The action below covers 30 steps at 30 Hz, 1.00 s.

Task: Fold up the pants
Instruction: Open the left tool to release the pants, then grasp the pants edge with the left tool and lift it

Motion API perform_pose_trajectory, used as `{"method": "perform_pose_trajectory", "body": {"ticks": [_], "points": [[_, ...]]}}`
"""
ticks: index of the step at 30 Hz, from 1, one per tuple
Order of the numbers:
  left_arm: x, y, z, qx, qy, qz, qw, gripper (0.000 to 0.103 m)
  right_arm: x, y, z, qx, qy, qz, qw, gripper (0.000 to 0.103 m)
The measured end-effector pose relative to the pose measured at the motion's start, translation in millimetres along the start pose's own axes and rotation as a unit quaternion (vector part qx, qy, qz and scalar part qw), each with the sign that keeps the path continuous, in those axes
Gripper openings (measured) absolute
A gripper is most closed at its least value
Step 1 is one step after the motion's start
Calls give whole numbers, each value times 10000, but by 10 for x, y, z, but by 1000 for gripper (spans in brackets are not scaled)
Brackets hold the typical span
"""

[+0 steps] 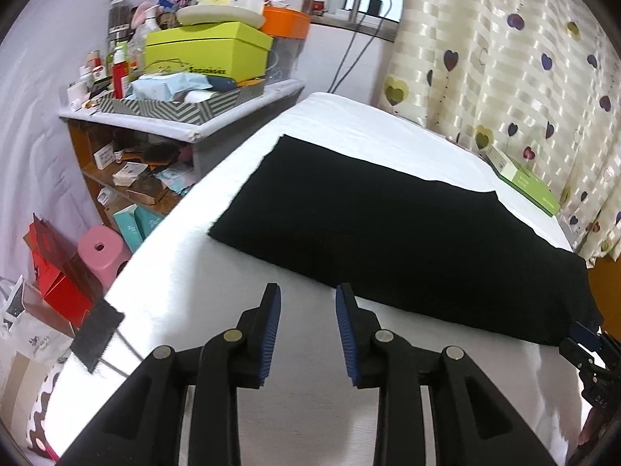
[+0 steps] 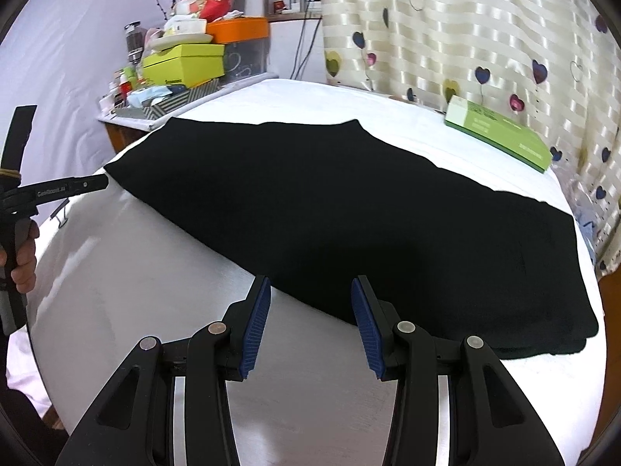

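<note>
So the pants [image 2: 349, 213] lay flat on the table [image 2: 136, 291]. My left gripper [image 1: 307, 303] and right gripper [image 2: 310, 295] both hovered empty, fingers apart.

A white table [image 2: 116, 291] carries black pants [image 2: 330, 213], laid flat across it. A green box [image 2: 500, 136] lies near the far edge.

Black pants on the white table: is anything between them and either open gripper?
Nothing visible. Only bare white table separates the right gripper and left gripper from the flat black fabric pants.
</note>
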State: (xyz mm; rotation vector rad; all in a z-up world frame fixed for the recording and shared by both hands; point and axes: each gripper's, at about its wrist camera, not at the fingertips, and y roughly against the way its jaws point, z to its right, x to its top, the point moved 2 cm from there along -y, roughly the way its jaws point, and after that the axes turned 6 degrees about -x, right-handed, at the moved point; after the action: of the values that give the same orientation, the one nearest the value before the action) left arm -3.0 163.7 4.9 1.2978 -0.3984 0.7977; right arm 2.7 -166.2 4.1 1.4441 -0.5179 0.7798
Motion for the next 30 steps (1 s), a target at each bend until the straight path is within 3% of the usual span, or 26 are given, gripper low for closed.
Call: {"method": "perform_pose_trajectory", "body": {"ticks": [17, 22, 30], "points": [[205, -244, -484, 139, 728, -46, 9972, 40, 137, -28, -18, -32, 60, 113, 9999, 45], [254, -315, -467, 39, 844, -1, 9964, 50, 147, -43, -2, -35, 30, 89, 9999, 45], [333, -410, -384, 42, 915, 43, 9958, 52, 157, -65, 40, -35, -62, 72, 9999, 45]]}}
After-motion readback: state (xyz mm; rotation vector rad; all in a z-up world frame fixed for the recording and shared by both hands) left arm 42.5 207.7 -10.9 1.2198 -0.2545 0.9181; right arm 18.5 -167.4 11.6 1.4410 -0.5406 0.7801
